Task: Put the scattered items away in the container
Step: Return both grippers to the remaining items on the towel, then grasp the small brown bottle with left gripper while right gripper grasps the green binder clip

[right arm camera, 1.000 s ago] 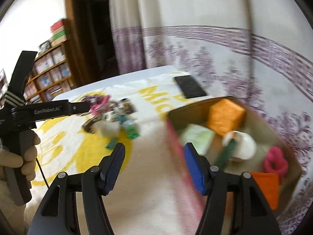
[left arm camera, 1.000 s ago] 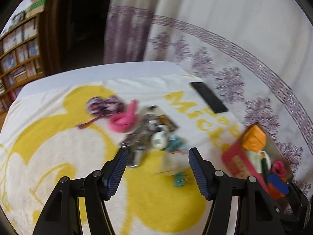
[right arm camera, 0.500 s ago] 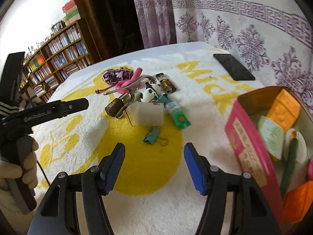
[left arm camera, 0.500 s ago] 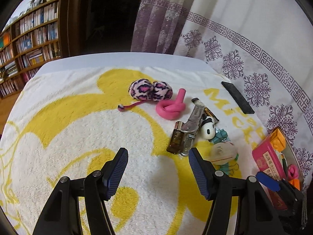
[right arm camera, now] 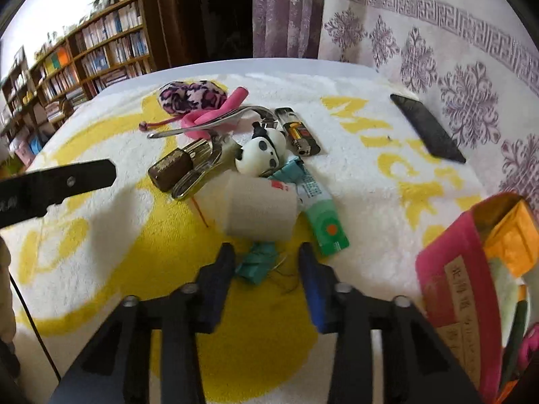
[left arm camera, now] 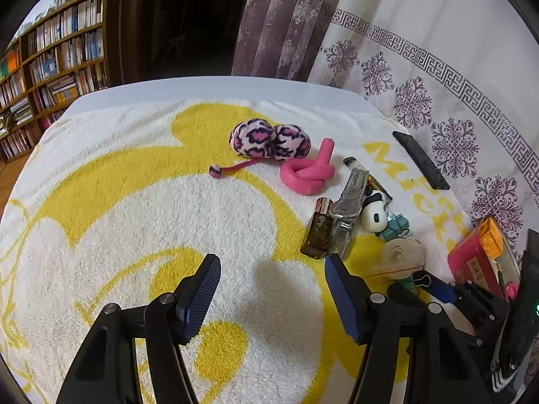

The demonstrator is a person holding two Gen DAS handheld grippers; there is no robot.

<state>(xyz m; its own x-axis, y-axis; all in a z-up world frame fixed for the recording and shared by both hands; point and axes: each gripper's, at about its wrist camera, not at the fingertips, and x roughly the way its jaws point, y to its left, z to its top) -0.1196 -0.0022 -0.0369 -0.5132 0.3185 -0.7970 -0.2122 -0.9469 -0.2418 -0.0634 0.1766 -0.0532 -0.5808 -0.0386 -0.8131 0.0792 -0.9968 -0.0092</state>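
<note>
Towel [right arm camera: 387, 208]: yellow-white, bears all loose items.
Container [right arm camera: 451, 269]: red box, right of pile, already part filled.
Pile landmark: cream spool [right arm camera: 259, 208], lying on side, axis crosswise.
Teal binder clip [right arm camera: 257, 262]: just in front of spool, between right gripper [right arm camera: 266, 282] fingers, not yet clamped; jaws narrowing. Judged light, stiff, springy; grip across folded body, avoid wire handles.
Left gripper [left arm camera: 271, 291]: wide open, empty, left of spool.

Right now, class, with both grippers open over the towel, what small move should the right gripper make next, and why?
Probably ease the right gripper forward and down, then close on the teal binder clip. Its jaws are open, the clip lies between the fingertips, nearer than the cream thread spool, and the red cardboard box sits close on the right for dropping it in.
</note>
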